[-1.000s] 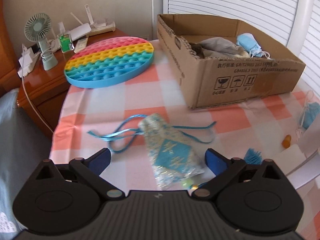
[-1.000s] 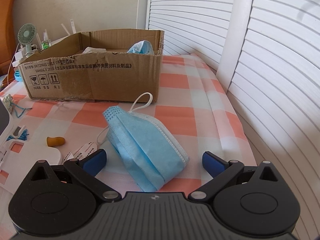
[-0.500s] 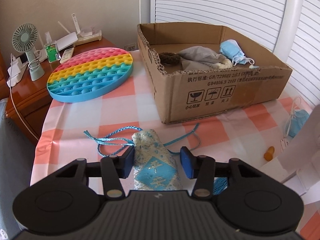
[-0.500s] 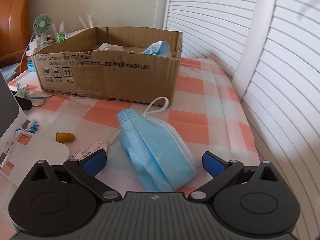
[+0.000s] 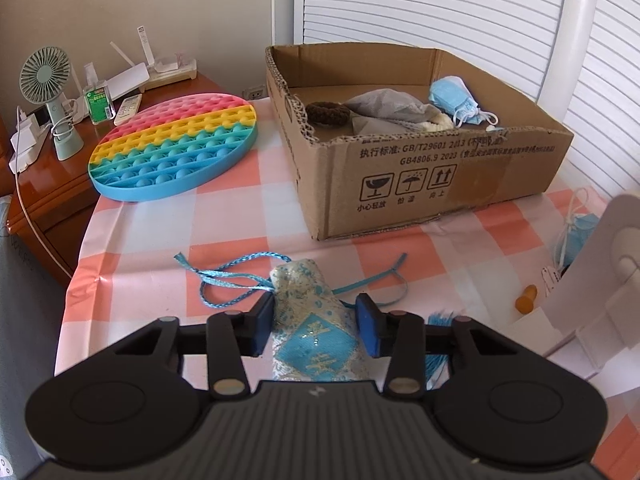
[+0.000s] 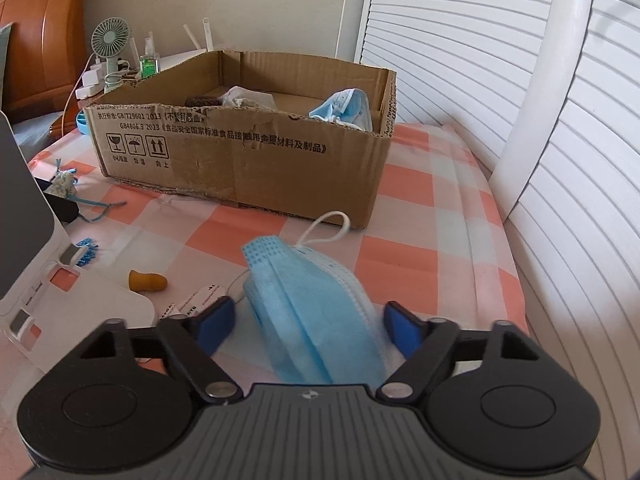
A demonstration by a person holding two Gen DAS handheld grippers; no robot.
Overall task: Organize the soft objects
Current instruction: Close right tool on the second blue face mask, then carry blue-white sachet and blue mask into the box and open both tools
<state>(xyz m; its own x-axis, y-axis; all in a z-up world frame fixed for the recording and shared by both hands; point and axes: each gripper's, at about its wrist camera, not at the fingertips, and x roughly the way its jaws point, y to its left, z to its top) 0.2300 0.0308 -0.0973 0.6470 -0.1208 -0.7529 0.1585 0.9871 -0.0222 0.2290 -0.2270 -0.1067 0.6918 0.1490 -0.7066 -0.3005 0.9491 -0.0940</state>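
Note:
A blue-and-silver drawstring pouch [image 5: 320, 356] lies on the checked tablecloth with its cords spread out. My left gripper [image 5: 316, 312] has both blue pads against the pouch's sides, and the jaws are still closing. A folded blue face mask [image 6: 296, 280] lies near the cloth's right side. My right gripper [image 6: 309, 312] straddles it, jaws closing, with gaps left between pads and mask. Behind both stands an open cardboard box [image 5: 440, 168] holding another mask [image 5: 452, 98], a grey cloth [image 5: 388, 108] and a brown knitted ring [image 5: 327, 112].
A round rainbow bubble mat [image 5: 176, 144] lies at the back left. A wooden nightstand [image 5: 44, 196] with a small fan [image 5: 48, 84] stands beyond the table's left edge. An orange plug [image 6: 146, 280] lies between the grippers. White louvred shutters [image 6: 580, 200] close off the right side.
The left jaws came in from wide open onto the pouch. The right jaws narrowed a little around the mask. Both hands stayed about where they were.

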